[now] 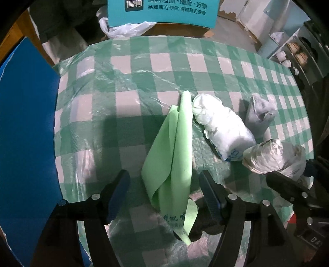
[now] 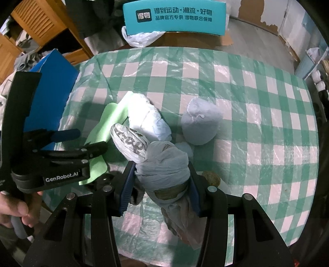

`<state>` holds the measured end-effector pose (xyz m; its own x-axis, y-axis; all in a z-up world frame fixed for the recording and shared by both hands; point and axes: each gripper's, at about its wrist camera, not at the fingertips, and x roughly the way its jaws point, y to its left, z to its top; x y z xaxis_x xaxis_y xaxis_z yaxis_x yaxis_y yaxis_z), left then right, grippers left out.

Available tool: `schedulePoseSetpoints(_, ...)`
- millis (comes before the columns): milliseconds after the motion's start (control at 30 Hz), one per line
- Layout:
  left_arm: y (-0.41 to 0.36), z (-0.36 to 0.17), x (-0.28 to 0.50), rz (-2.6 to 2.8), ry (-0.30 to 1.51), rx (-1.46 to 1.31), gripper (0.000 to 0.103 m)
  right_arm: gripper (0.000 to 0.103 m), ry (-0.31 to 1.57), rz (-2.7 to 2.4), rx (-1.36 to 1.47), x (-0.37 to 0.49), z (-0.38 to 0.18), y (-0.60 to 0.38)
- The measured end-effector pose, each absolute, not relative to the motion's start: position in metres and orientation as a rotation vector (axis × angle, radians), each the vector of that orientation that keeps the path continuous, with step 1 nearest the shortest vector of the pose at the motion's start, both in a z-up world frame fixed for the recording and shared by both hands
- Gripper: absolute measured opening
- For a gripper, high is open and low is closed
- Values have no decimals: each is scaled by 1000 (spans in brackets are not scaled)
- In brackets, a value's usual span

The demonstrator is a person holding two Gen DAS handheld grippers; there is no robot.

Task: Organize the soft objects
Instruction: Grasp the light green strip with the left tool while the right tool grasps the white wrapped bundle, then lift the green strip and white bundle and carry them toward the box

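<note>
R tongs [image 2: 162, 184] clamped on bagged bundle [image 2: 162, 164] | L tongs [image 1: 164, 193] wide over green cloth [image 1: 176, 143] | imo I'd lift slow, set it far-right by grey roll [image 2: 201, 121]

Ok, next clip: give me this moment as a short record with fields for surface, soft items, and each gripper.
surface: checked tablecloth under clear plastic
soft items: green cloth; white roll; grey-blue bundle; grey bagged bundle
left gripper: open, its fingers either side of the green cloth's near end
right gripper: shut on the grey bagged bundle
background: teal box; blue box
</note>
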<state>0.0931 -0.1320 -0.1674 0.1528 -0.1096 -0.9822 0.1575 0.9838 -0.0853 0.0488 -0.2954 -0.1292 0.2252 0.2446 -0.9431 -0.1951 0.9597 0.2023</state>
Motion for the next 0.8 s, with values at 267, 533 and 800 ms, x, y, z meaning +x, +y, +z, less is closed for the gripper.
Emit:
schedulePoseSetpoints(267,-150,-179,96,-185,1409,110,72,48,1312,309,58,53,-131,-297)
schedulePoseSetpoints(533,-152,-177,86,-159,1360,207,12,48,1311,315,56,56,-131,-294)
schedulePoseSetpoints(800,-133,-164,85,-157,1348,149,8,48,1299,306,51,56,-126,-291)
